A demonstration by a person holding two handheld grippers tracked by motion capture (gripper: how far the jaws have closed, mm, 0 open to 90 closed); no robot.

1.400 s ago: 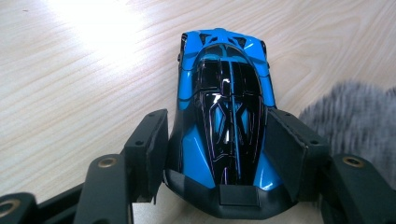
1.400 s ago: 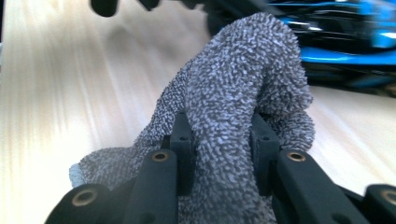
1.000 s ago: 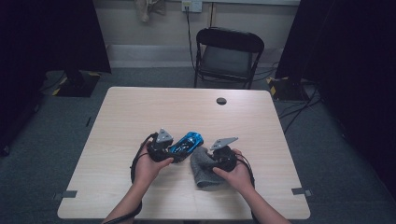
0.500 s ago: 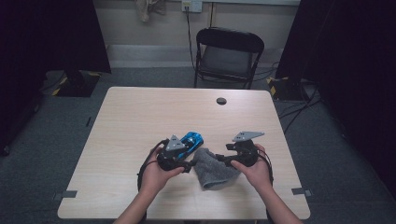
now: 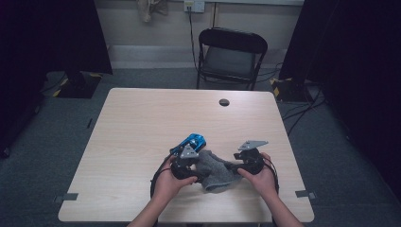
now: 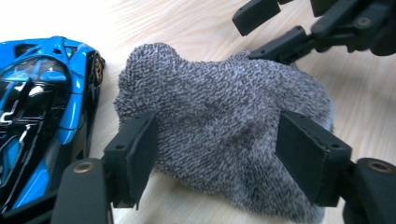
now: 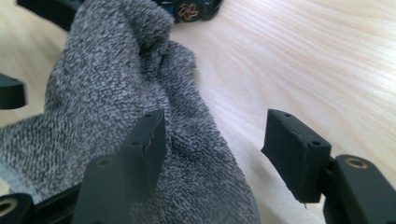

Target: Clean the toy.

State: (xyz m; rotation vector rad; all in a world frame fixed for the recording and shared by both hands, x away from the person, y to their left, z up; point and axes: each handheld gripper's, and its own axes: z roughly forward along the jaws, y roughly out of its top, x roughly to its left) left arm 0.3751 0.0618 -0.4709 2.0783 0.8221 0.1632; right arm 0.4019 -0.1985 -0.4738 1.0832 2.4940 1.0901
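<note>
A grey knitted cloth [image 5: 215,171] lies crumpled on the wooden table [image 5: 142,123] near its front edge. A shiny blue toy car [image 5: 192,141] stands just behind the cloth's left end. In the high view my left gripper [image 5: 200,168] points right at the cloth and my right gripper [image 5: 232,166] points left at it. In the left gripper view my left gripper [image 6: 217,135] is open, its jaws straddling the cloth [image 6: 219,121], with the car [image 6: 44,107] at the left. My right gripper [image 7: 217,130] is open too, and the cloth [image 7: 116,98] lies against its left jaw.
A small black round cap [image 5: 224,102] sits near the table's far edge. A black folding chair [image 5: 231,52] stands behind the table. Bare tabletop stretches to the left and the back. In the left gripper view the right gripper's jaws rest by the cloth's far side.
Both grippers have shifted right. The right one has pulled away from the left, and the cloth now lies spread between them, lower and wider than before.
</note>
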